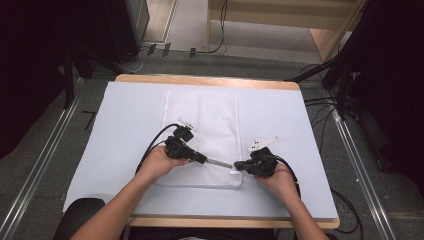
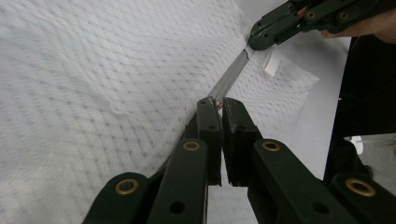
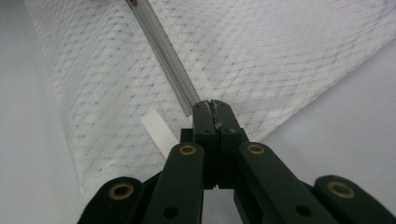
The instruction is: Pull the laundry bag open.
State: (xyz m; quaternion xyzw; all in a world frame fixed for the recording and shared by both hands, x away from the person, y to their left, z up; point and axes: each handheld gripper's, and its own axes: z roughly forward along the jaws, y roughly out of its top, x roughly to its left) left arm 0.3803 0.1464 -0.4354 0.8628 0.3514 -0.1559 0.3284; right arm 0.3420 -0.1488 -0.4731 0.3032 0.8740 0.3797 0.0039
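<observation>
Mid-unzip on mesh bag (image 1: pixel 202 130), flat on the surface (image 1: pixel 125 125). Left gripper (image 2: pixel 215 103) fingers clamp the zipper pull (image 2: pixel 217 105); right gripper (image 3: pixel 211 106) pinches the zipper's end (image 3: pixel 189 106). Next, likely: slide left along the track, right anchoring.

**Three cameras, one shared zipper**

We look from above the person's edge of the table (image 1: pixel 300 125), facing forward and down, far enough back to take in the floor around it. We also ride on the left gripper (image 2: pixel 217 103), very close over the white mesh bag (image 2: pixel 93 93), looking along its zipper (image 2: pixel 231 77) towards the right gripper (image 2: pixel 259 42). The right gripper's camera looks back along the same zipper, equally close. All three views share it.
</observation>
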